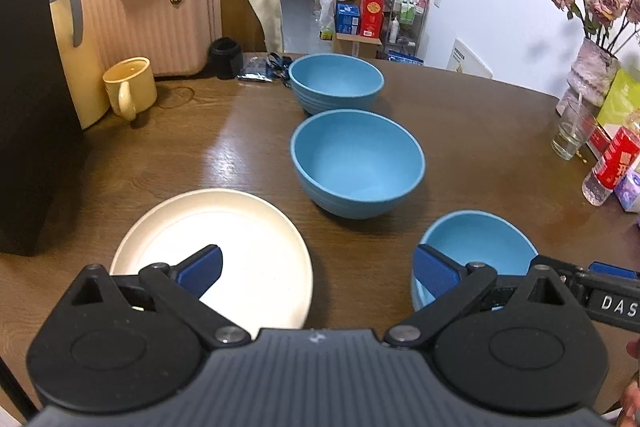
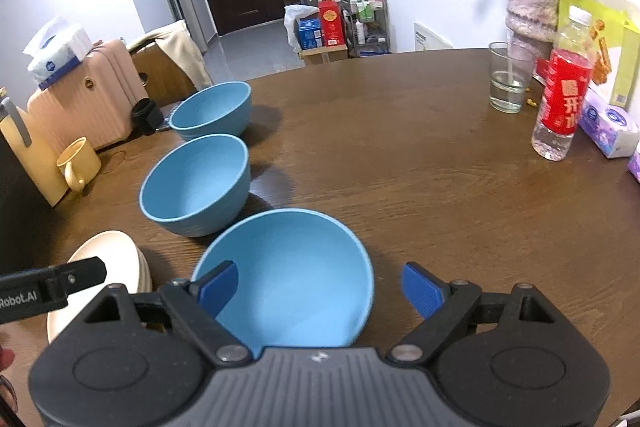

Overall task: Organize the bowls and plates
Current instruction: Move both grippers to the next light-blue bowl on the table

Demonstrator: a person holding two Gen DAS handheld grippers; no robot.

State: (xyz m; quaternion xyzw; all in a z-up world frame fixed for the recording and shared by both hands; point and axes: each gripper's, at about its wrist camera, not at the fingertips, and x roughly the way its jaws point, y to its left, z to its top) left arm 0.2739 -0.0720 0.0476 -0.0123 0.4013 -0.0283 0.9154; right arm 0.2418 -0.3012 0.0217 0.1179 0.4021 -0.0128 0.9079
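Inspecting the table (image 2: 400,147), both tools are found empty-handed. The left gripper (image 1: 318,273) has its jaws fully apart with nothing between the pads; it hangs over the cream plates (image 1: 248,239), which appear in the right wrist view as a small stack near the table's front edge. The right gripper (image 2: 320,289) also stands wide, its jaws apart and clear of everything, one blue pad above the inside of the near bowl (image 2: 296,275) and the other out over bare wood.

Three blue bowls sit in a line running away from the operator: the near bowl, the middle bowl (image 2: 196,183) just behind it, and the far bowl (image 2: 212,109) beyond that. None is nested; all stand upright on the table.

Judgement: the plates look settled, and nesting the bowls is the step in hand. To do it well, the right tool should straddle the near bowl's rim on its right side, one pad inside and one outside the wall, and close firmly before lifting. The wall is smooth and curved, so a shallow bite may slip; seat the pads well down. Carry it level and lower it centred into the middle bowl, keeping clear of the yellow mug (image 2: 78,163) and the left tool
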